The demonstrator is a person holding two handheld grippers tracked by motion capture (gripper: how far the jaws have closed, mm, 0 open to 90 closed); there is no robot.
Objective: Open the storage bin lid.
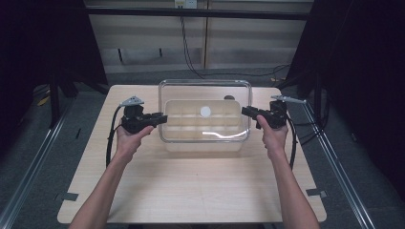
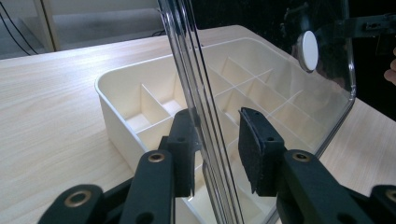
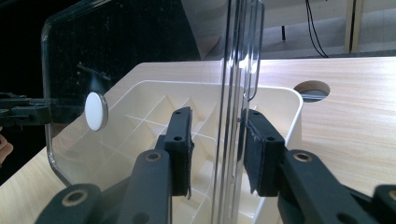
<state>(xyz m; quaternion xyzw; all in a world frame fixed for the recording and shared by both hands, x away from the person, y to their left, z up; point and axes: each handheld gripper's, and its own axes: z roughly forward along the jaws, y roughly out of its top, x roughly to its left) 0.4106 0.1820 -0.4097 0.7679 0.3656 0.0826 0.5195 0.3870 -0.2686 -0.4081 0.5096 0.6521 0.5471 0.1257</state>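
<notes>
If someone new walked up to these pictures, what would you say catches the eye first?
Most striking is the clear lid with a white round knob, held above the cream divided box at the table's middle. The left gripper and right gripper bracket its opposite edges, and in both gripper views the lid's edge stands between the jaws with gaps visible.

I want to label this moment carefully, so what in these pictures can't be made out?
- Whether the left hand-held gripper and right hand-held gripper actually pinch the clear lid: both gripper views show gaps beside its edge.
- The white box's nearest compartments: high view, glare on the lid.
- What the hole in the table holds: right gripper view, too dark.
</notes>
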